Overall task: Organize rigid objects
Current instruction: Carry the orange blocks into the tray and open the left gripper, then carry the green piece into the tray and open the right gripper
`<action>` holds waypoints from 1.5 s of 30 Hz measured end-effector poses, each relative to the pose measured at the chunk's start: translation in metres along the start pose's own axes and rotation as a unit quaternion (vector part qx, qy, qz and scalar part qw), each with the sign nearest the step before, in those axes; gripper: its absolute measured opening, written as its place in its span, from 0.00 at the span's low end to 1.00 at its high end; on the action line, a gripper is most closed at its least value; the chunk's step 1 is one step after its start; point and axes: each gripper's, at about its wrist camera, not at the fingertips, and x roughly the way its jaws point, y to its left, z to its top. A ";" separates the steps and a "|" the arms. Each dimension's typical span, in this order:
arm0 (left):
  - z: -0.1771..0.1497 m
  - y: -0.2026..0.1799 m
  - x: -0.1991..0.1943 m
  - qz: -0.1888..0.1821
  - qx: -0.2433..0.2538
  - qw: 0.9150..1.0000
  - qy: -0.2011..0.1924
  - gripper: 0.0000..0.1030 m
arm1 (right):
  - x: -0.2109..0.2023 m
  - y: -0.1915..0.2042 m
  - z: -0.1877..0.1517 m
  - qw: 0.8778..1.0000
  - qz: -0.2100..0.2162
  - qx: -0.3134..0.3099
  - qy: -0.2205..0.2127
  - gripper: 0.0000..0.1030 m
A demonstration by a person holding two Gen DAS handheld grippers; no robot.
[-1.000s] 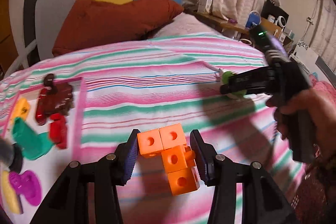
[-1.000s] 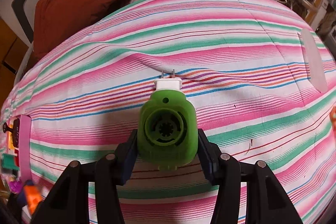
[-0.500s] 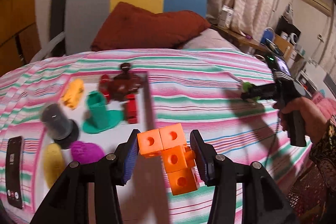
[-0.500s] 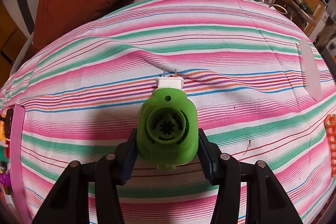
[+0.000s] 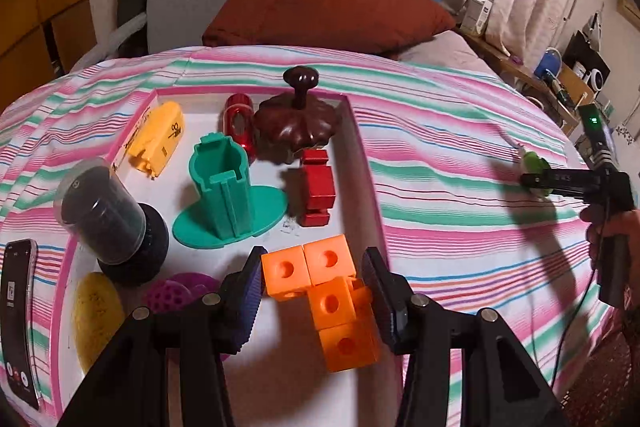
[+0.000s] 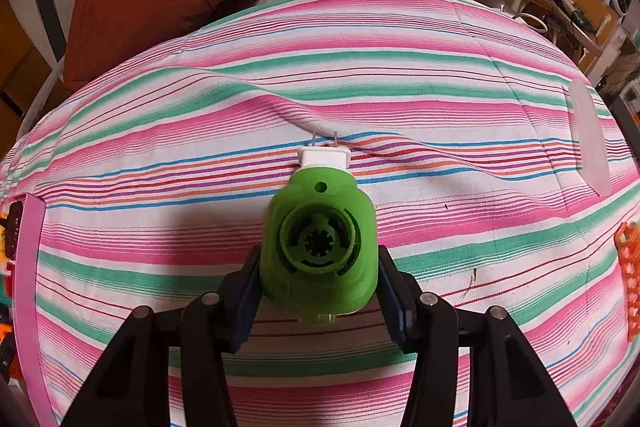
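Orange cube cluster [image 5: 320, 287] clamped in left gripper [image 5: 314, 291], over the pink-rimmed tray [image 5: 362, 163].
Tray holds teal stand [image 5: 228, 195], red block [image 5: 318, 187], yellow piece [image 5: 158, 137], brown knobbed lid [image 5: 298, 119]. Right gripper [image 6: 318, 291] closed on green plug-in device [image 6: 320, 243], prongs forward, above striped bedspread [image 6: 400, 99], well apart from tray; a hand [image 5: 616, 223] grips its handle.

At nine o'clock the phone [image 5: 18, 319] is running off the frame edge; the purple piece [image 5: 176, 293] is hiding behind the left gripper's [image 5: 314, 291] finger.
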 end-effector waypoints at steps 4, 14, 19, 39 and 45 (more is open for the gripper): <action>0.001 -0.001 0.007 -0.003 0.000 1.000 0.009 0.48 | 0.000 0.001 0.001 1.000 0.000 -0.002 0.000 0.52; 0.002 0.002 -0.007 -0.005 -0.011 1.000 0.001 0.48 | 0.000 0.000 0.001 1.000 0.000 -0.005 -0.002 0.52; -0.004 0.004 -0.038 0.001 -0.001 0.999 -0.040 0.48 | -0.001 0.001 0.000 1.000 0.000 -0.004 -0.005 0.52; -0.069 0.047 -0.107 0.019 0.003 0.997 -0.079 0.48 | -0.032 0.031 -0.035 0.998 0.068 -0.002 -0.002 0.51; -0.076 0.054 -0.114 0.012 -0.010 0.996 -0.087 0.48 | -0.044 0.043 -0.049 0.997 0.081 -0.007 -0.009 0.51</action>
